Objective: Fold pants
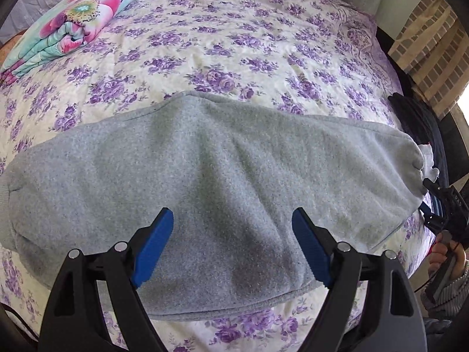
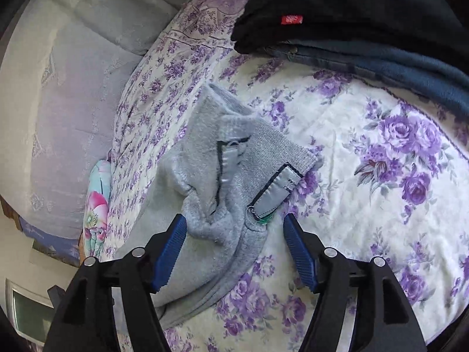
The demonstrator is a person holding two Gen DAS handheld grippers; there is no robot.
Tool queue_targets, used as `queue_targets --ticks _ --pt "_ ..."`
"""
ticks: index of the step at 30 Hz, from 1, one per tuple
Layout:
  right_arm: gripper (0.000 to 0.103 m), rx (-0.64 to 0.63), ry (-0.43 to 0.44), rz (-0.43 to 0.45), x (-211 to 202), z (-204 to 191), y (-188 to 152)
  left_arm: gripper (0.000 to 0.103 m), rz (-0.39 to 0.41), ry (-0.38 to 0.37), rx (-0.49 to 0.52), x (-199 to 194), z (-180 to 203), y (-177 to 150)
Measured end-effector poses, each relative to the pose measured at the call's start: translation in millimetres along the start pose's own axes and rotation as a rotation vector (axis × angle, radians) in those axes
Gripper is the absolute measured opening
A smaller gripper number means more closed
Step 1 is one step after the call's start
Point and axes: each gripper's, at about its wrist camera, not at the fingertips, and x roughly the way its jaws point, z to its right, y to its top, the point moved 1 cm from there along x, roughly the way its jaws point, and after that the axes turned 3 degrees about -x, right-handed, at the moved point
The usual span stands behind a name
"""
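Observation:
Grey fleece pants [image 1: 205,182] lie across the bed, legs folded together lengthwise. My left gripper [image 1: 233,220] is open and empty, hovering over the middle of the pants near their front edge. In the right wrist view the end of the pants [image 2: 234,170] is rumpled, showing a grey tab [image 2: 275,190] and dark-edged stitching. My right gripper [image 2: 234,228] is open and empty, its jaws standing on either side of this bunched end. The right gripper and the hand holding it also show in the left wrist view [image 1: 445,214] at the pants' right end.
The bed has a white sheet with purple flowers [image 1: 234,44]. A folded floral quilt [image 1: 73,20] lies at the far left. A stack of dark folded clothes [image 2: 366,23] sits at the right. A grey padded headboard [image 2: 58,88] and a brick-pattern wall [image 1: 425,44] bound the bed.

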Motion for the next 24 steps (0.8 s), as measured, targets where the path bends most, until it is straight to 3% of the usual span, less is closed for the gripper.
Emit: queue_targets --ticks 8,10,13,18,24 --pt "0.068 0.110 0.083 0.033 13 14 12 0.081 -0.001 0.018 -0.022 -1 -5 0" --pt "0.037 0.109 0.096 0.045 13 13 15 0.081 0.000 0.017 -0.022 -1 -6 0" --pt "0.022 0.085 0.107 0.060 7 9 17 0.081 -0.001 0.016 -0.031 -1 -7 0" --pt "0.018 -0.169 -0.005 0.113 -15 -41 20 0.081 0.014 0.018 -0.058 -5 -18 0" --pt "0.017 -0.609 -0.098 0.213 -37 -152 9 0.081 0.065 0.035 -0.121 -18 -47 -3"
